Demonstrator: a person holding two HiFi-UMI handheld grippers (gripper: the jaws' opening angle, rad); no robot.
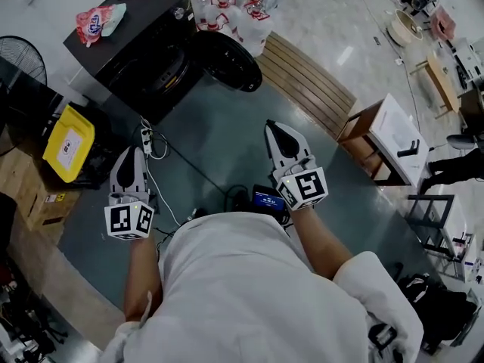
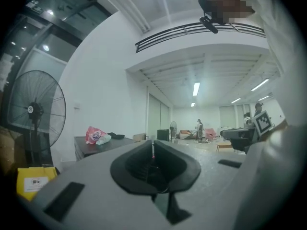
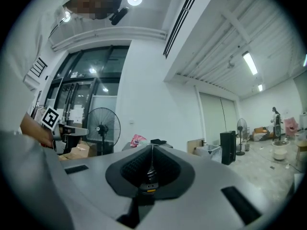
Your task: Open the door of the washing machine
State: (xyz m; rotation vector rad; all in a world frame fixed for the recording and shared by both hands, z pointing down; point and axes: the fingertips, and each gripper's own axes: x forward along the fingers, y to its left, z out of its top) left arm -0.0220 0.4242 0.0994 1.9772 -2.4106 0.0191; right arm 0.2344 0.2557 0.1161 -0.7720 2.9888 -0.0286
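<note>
The dark washing machine (image 1: 140, 40) stands at the upper left of the head view. Its round door (image 1: 227, 60) hangs swung out to the right, away from the drum opening (image 1: 162, 70). Both grippers are held close to the person's body, well short of the machine. My left gripper (image 1: 136, 154) is shut and holds nothing, and in its own view the jaws (image 2: 153, 150) meet in a line. My right gripper (image 1: 274, 127) is also shut and empty, its jaws (image 3: 152, 150) closed together. The machine's top (image 2: 96, 145) shows low at the left of the left gripper view.
A pink bag (image 1: 98, 20) lies on the machine. A yellow container (image 1: 68, 142) and a standing fan (image 1: 19, 55) are to its left. Water bottles (image 1: 234, 10) stand behind the door. A power strip (image 1: 147, 138) with cables lies on the floor. A slatted wooden platform (image 1: 306, 82) and a white-topped table (image 1: 393, 138) are at the right.
</note>
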